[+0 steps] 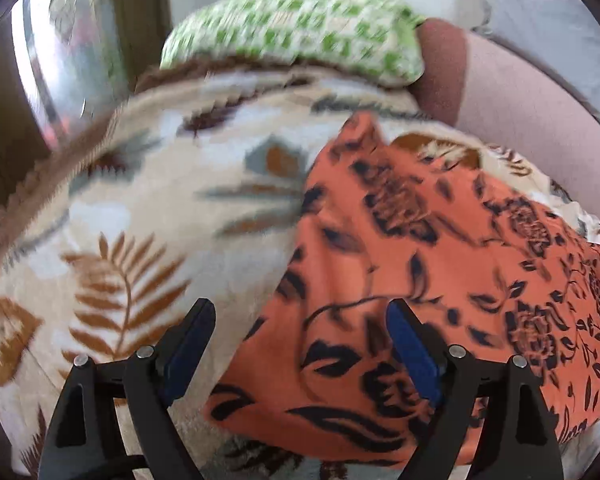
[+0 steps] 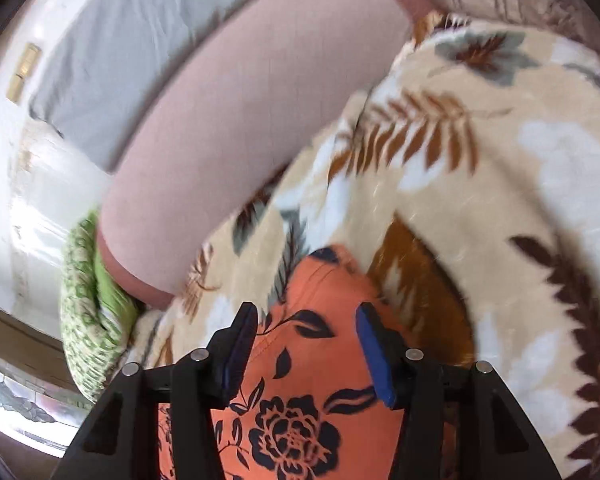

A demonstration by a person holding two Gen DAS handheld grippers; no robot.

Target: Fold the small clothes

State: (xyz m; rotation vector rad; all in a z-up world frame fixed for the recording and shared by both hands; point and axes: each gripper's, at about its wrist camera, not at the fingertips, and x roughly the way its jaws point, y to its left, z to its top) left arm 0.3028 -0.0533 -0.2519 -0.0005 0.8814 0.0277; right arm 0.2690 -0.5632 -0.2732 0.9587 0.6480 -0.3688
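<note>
on leaf-print blanket (image 1: 132,216) lies orange floral garment (image 1: 400,280). left tongs (image 1: 300,320), right tongs (image 2: 306,320) both wide open, holding nothing. risk: pinching plush blanket with cloth; thin fabric slipping, fold skewing.

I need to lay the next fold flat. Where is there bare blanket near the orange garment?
Free: the beige leaf-print fleece blanket left of the orange black-flowered garment, up to the green-and-white patterned cushion. In the right wrist view, more bare blanket lies right of the garment's tip. Crowded: the far side, where the pink bolster presses against the blanket.
</note>
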